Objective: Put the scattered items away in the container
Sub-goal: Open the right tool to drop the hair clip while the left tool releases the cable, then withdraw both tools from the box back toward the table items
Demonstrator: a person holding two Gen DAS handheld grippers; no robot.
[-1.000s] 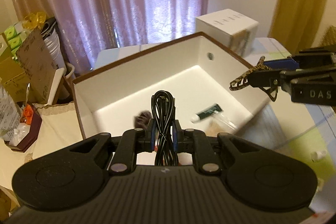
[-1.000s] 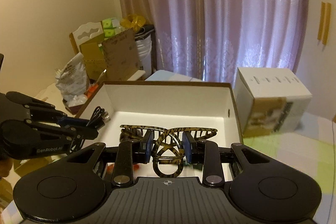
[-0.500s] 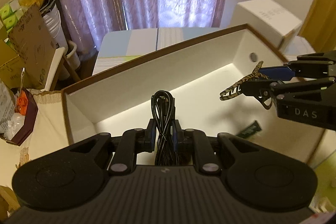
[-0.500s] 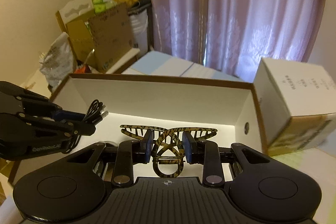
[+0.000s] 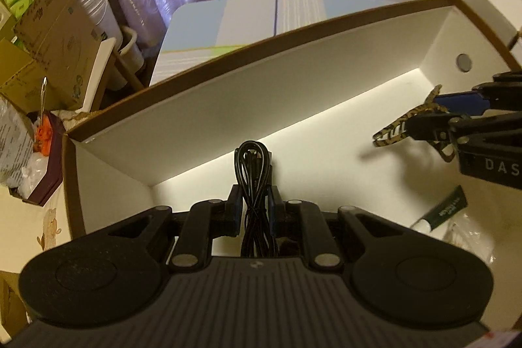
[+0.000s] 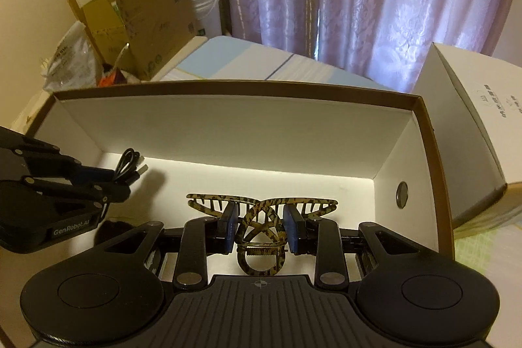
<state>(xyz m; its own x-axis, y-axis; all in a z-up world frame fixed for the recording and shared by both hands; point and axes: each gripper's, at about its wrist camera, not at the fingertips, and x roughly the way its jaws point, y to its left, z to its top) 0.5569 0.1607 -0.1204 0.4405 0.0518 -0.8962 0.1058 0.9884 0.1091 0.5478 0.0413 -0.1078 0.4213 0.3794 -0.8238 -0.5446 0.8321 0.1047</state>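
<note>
Container: white box (image 6: 228,126) with a brown rim, filling the middle of both views; open top, floor mostly bare and lit.

Left gripper (image 5: 254,211): clenched on a coiled black cable (image 5: 253,165). Cable stands up between the blue pads at lower centre of the left view, inside the box walls and above the floor. In the right view the same gripper (image 6: 127,176) enters from the left edge.

Right gripper (image 6: 261,227): clenched on a tortoiseshell hair clip (image 6: 261,207), teeth spread left and right at centre frame. In the left view it (image 5: 421,128) comes in from the right edge, the clip (image 5: 394,132) hanging over the box floor, not touching it.

Already in the box: a dark tube with a white cap (image 5: 443,211) and a clear wrapper (image 5: 469,237) at lower right of the left view; a dark lump (image 6: 112,229) at lower left of the right view, kind unclear.

Progress (judgement): late in the job; two items carried in, neither let go yet.

Left to do: open both grippers so cable and clip land on the floor. Whether anything more lies outside the box cannot be told.
</note>
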